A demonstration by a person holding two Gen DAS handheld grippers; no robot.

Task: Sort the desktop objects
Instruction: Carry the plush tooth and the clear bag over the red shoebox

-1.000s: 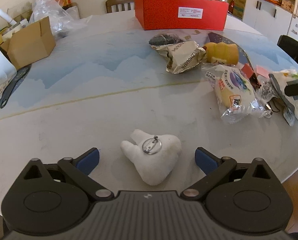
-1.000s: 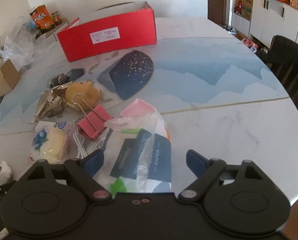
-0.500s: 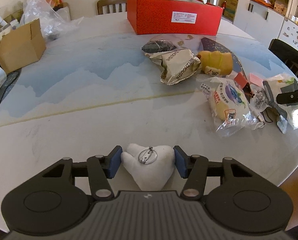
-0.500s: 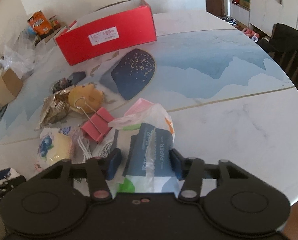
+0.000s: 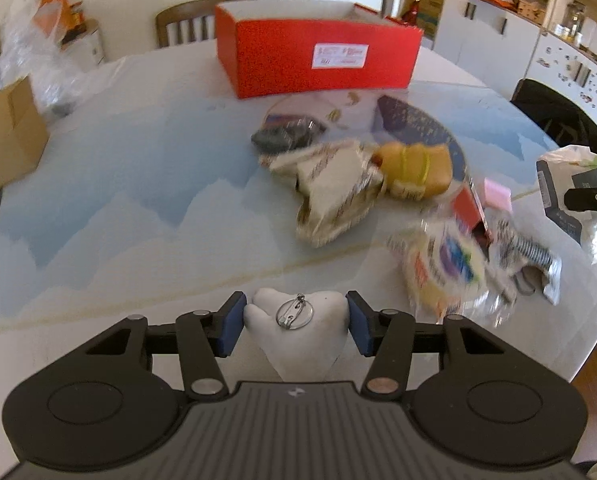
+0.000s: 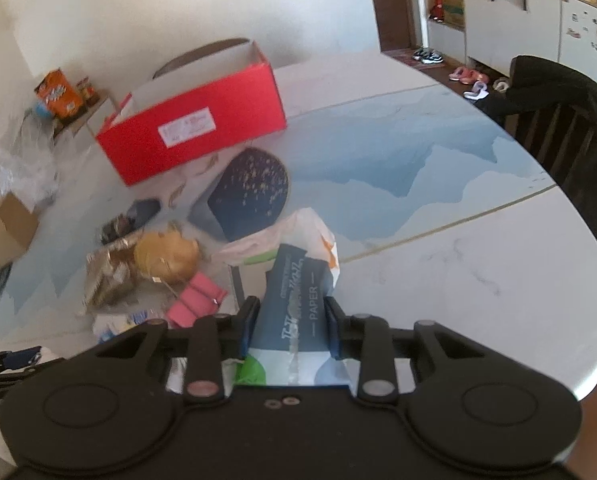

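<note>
Left gripper [image 5: 294, 322] clenched on the white plush brooch [image 5: 296, 330], blue pads pressing its two upper lobes from 9 and 3 o'clock, metal pin [image 5: 294, 313] facing up between them. Soft and very light by the look of it — likely to squash rather than slip, so best held across the fat upper body as now, not by the narrow tail at 6 o'clock or the thin pin. Right gripper [image 6: 290, 326] closed on the tissue pack [image 6: 304, 312], a dark sleeve printed "PAPER" inside a loose plastic wrapper, pinched across its narrow width. Light again, yielding, but with a slick film skin; probably safer gripped over the padded middle than on the crinkled wrapper flaring out at 12 o'clock, which could slide or tear. Further out on the table [image 6: 478, 292], from the right wrist view: pink binder clip [image 6: 196, 300] at 9 o'clock just beside the pack, a yellow bun [image 6: 166, 256] and a foil snack packet [image 6: 106, 276] at 10 o'clock, a dark blue pouch [image 6: 250, 194] at 11 o'clock. Beyond these, open red box [image 6: 194, 128] at 11 o'clock — a plausible destination for both items, though which goes where cannot be told. Heavy blur in both views, so finer detail uncertain.
</note>
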